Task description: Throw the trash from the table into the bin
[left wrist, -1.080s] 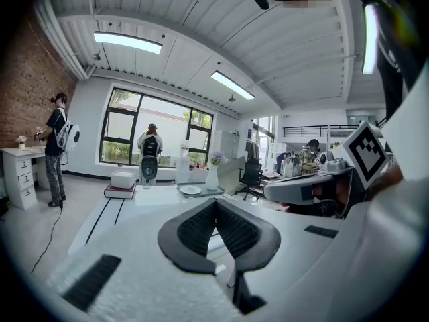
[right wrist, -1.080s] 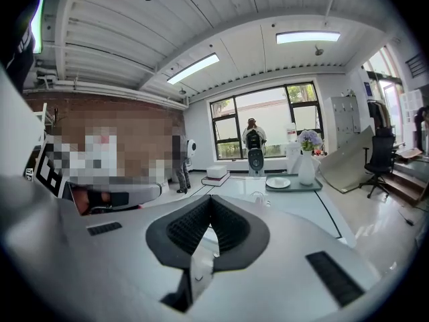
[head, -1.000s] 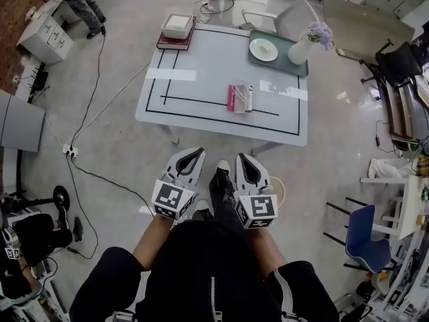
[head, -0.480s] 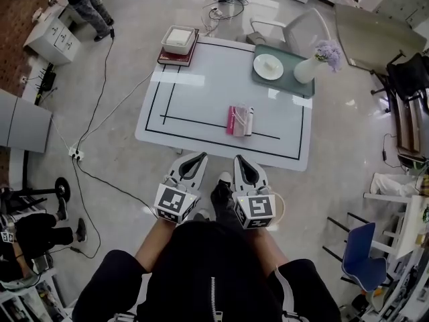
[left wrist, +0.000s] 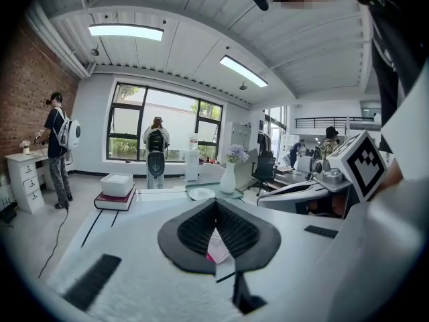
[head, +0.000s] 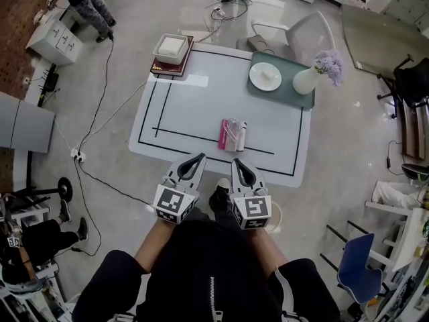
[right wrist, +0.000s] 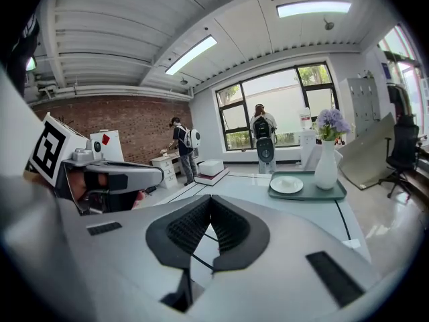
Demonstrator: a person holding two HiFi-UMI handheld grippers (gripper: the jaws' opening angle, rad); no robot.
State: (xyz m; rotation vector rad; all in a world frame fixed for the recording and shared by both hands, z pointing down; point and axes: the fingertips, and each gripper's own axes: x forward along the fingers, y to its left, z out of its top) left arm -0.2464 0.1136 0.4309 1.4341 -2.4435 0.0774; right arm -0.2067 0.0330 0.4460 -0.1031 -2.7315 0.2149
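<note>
1. Trash [head: 232, 135]: one small cluster on the white table [head: 194, 106], toward the person's side of the green tray [head: 281, 98] and a little to its left in the head view, just inside the black line nearest the person. Nothing touches it.
2. Make-up of the cluster: a pink flat packet, crumpled clear film and a short white stick-like piece lying side by side. Two or three pieces; I cannot tell whether they are joined.
3. Handling, judged: very light and soft. Film and packet should crush and may slide on the smooth top instead of lifting. The white piece looks stiffer and could roll. None of it looks fragile.
4. Where to take hold, judged: pinch across the bunched film and the pink packet together, at the middle of the cluster, low to the table. If the white piece stays behind, take it across its short width.
5. Left gripper [left wrist: 216, 205]: jaws closed tip to tip, nothing held. It is short of the table edge, well apart from the tray.
6. Right gripper [right wrist: 210, 200]: jaws closed likewise, empty, just beside the left one.
7. Counts: one table, one tray, one plate [head: 265, 76] and one vase [head: 305, 81] of flowers on the tray. Far left of the tray: one book [head: 161, 66] with one white box [head: 171, 47] on it. Two grippers.
8. Bin: not identified in any view.
</note>
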